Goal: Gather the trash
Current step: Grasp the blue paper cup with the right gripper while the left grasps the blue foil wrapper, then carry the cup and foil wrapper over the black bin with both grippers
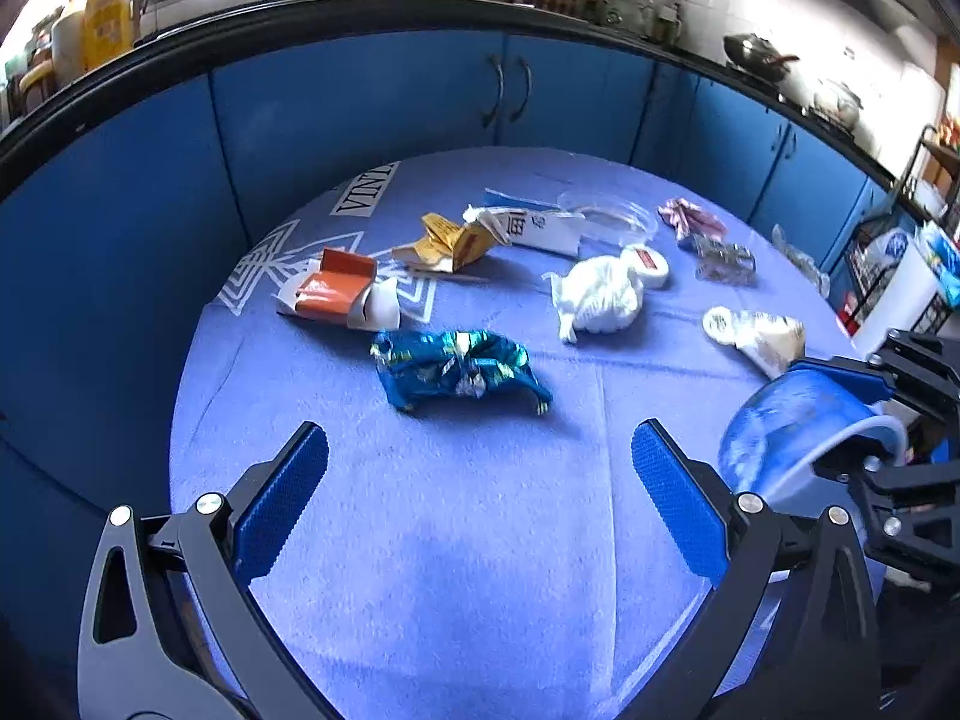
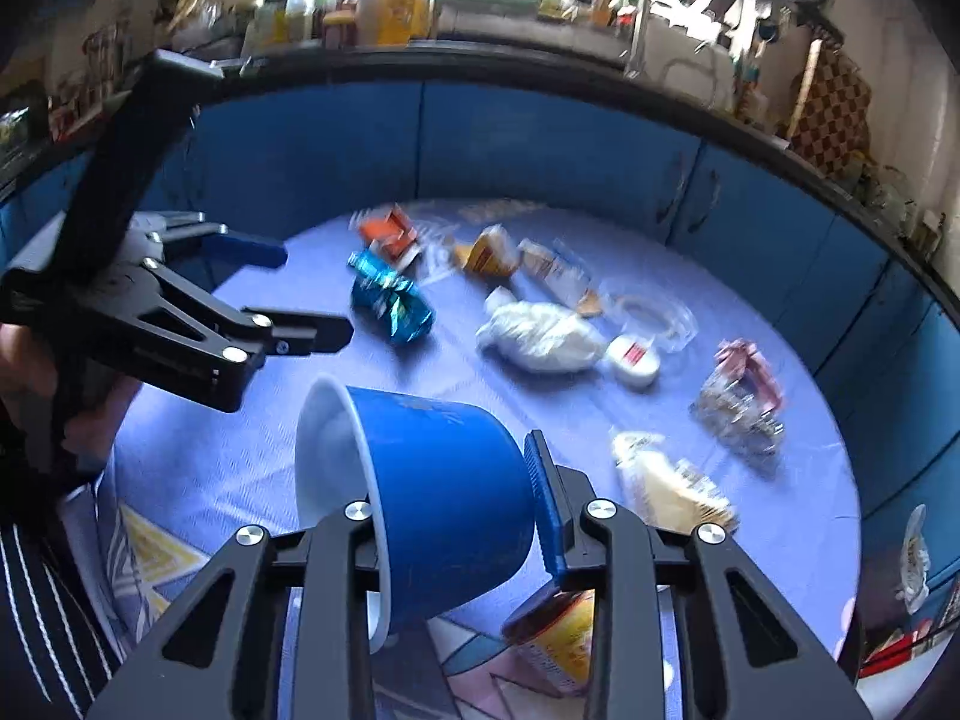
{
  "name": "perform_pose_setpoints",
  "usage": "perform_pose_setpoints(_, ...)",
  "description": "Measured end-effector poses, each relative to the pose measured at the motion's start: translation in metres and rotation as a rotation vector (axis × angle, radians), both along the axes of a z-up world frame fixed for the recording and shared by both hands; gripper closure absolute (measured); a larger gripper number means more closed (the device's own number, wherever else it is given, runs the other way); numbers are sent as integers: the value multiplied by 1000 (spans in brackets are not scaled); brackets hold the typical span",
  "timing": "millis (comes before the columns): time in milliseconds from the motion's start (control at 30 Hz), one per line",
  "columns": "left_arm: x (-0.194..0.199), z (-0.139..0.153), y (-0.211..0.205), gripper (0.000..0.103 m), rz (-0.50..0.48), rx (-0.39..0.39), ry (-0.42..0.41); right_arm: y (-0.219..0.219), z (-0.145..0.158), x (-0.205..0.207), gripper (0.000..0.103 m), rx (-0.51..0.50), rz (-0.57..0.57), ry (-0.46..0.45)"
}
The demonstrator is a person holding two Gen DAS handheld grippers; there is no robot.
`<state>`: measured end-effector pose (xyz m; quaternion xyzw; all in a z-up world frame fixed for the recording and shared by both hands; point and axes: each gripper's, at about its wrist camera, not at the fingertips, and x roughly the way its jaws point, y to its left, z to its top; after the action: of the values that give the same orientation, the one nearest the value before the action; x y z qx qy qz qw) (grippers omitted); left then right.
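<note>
Little appears collected: wrappers, cartons and a white bag (image 1: 600, 294) are scattered across the middle and far edge of the table (image 1: 420, 540). The right gripper (image 2: 462, 516) clamps a tilted blue bowl (image 2: 432, 480); the left gripper (image 1: 480, 480) hangs wide open, empty, near the blue wrapper (image 1: 456, 366).

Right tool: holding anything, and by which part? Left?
Right tool grips the blue bowl across its side wall, the bowl tipped sideways. Left tool is open, holding nothing.
</note>
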<state>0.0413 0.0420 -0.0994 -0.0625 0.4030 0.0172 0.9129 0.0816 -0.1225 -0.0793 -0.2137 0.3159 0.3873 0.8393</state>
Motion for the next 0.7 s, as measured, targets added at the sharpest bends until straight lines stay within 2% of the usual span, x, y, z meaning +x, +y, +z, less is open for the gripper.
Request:
perform_pose_setpoints(333,49,-19,4,3,33,-21,87,-25,10,29,73,13,-134,-35)
perform_pose_setpoints(367,53,-22,5,5,48,-12,103,-27,11,31,73,20,-140,-34)
perform_pose_setpoints(467,62,-33,10,24,86,-4,154,-33,12,36,73,38,-158,-29)
perform_pose_setpoints(500,62,-32,10,29,85,3,139,-35,12,38,73,39,-164,-28)
perform_pose_setpoints(700,55,-28,15,42,68,-23,118,-40,11,49,73,37,-194,-26)
